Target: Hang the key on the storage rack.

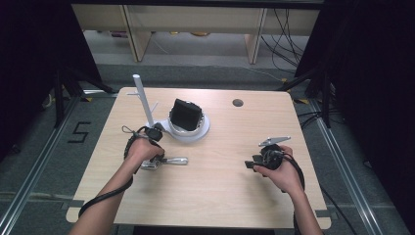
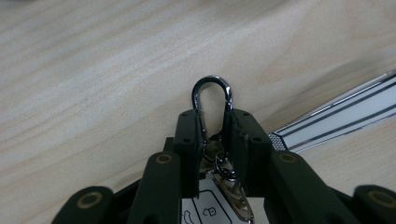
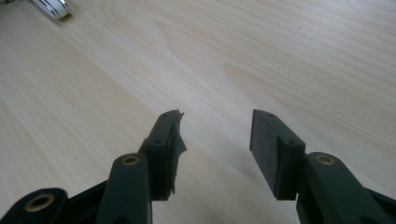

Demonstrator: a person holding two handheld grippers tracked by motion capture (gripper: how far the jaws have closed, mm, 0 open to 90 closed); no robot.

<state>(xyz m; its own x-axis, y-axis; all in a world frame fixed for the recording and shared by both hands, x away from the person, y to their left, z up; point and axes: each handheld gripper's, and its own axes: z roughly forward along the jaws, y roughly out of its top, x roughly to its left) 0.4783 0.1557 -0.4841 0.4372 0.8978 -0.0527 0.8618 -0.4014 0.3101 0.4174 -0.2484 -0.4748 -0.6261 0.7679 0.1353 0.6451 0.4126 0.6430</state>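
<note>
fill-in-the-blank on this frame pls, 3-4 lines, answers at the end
1. The left hand-held gripper has its pads pressed on a metal ____ clip.
2. The right hand-held gripper has ____ between its jaws.
3. In the high view, the white stand holds a ____ coloured object.
4. The table top is made of light ____.

Missing words: carabiner; nothing; black; wood

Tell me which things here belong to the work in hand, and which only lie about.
In the work:
- metal clip with its key fob, gripped by the left gripper

Lying about:
- white peg stand
- black thing on the stand's base
- right gripper, open over bare table
</note>
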